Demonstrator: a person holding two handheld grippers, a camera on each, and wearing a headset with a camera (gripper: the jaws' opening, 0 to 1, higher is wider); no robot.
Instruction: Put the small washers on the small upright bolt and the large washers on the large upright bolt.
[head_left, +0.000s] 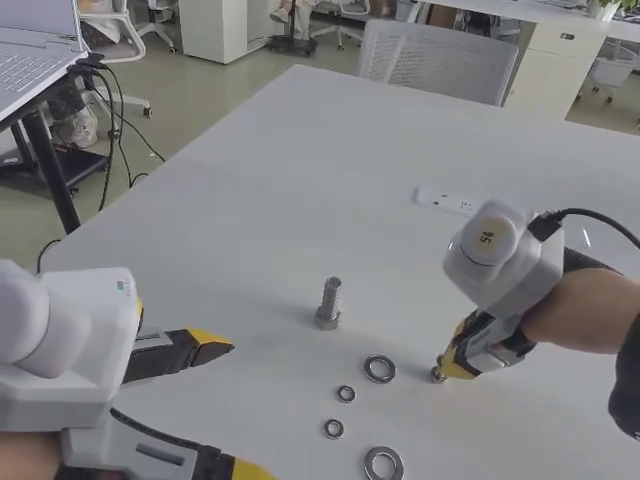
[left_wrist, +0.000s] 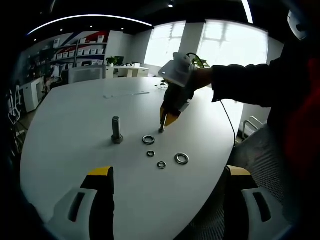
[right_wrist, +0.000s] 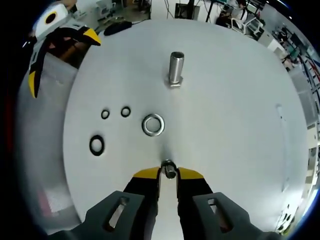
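The large bolt (head_left: 328, 303) (left_wrist: 116, 130) (right_wrist: 175, 68) stands upright on the white table (head_left: 250, 200). In front of it lie two large washers (head_left: 379, 368) (head_left: 383, 463) and two small washers (head_left: 346, 393) (head_left: 333, 429). In the right gripper view a large washer (right_wrist: 153, 125) lies nearest, with the small washers (right_wrist: 125, 111) beyond it. My right gripper (head_left: 440, 372) (right_wrist: 169, 172) is shut on the small bolt (right_wrist: 169, 170) (head_left: 438, 375), held down at the table right of the washers. My left gripper (head_left: 235, 408) (left_wrist: 167, 175) hovers at the near left, jaws wide open with nothing between them.
A white label strip (head_left: 443, 201) lies on the table behind the right gripper. A mesh chair (head_left: 437, 60) stands at the table's far edge. To the left, a laptop (head_left: 30, 50) sits on a separate desk with cables hanging below.
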